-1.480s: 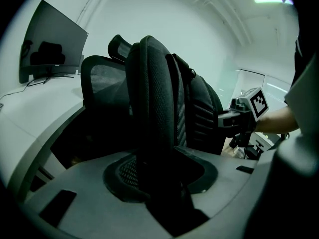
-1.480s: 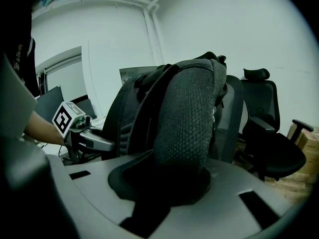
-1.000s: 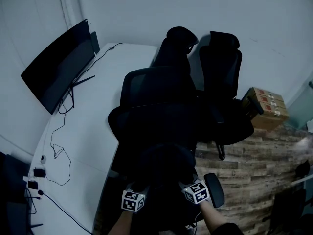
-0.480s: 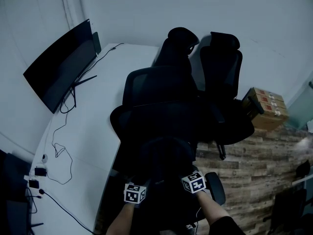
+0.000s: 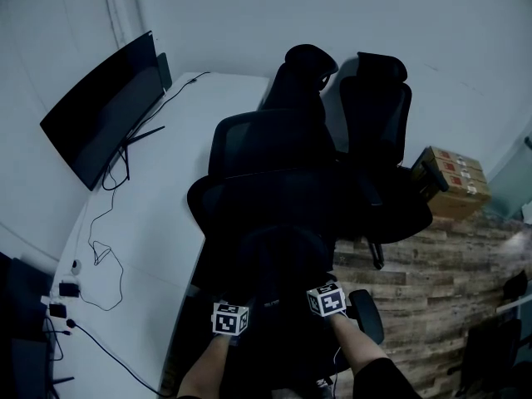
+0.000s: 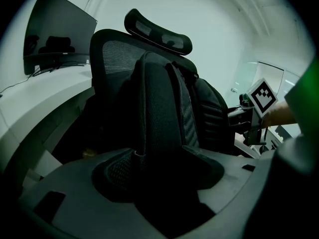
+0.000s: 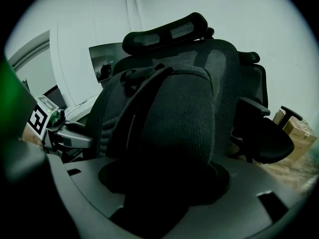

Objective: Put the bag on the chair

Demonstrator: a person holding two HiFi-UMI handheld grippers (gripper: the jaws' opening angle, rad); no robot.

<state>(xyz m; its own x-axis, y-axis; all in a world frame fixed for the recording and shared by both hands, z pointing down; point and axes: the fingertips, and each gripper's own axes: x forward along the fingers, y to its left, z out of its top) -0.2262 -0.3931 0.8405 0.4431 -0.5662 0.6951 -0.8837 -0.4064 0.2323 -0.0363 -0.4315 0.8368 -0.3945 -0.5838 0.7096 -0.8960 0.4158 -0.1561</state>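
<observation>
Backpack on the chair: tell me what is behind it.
Behind the backpack stands the chair's mesh backrest, its headrest above. The backrest's middle and lower part are covered.

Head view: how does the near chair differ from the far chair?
The near chair carries the bag on its seat; the far chair looks empty. The near chair stands beside the white desk, the far chair beside the cardboard boxes. Both are black with headrests.

Grey hand-held grippers [image 6: 159, 183] carry black-and-white marker cubes [image 5: 230, 318].
</observation>
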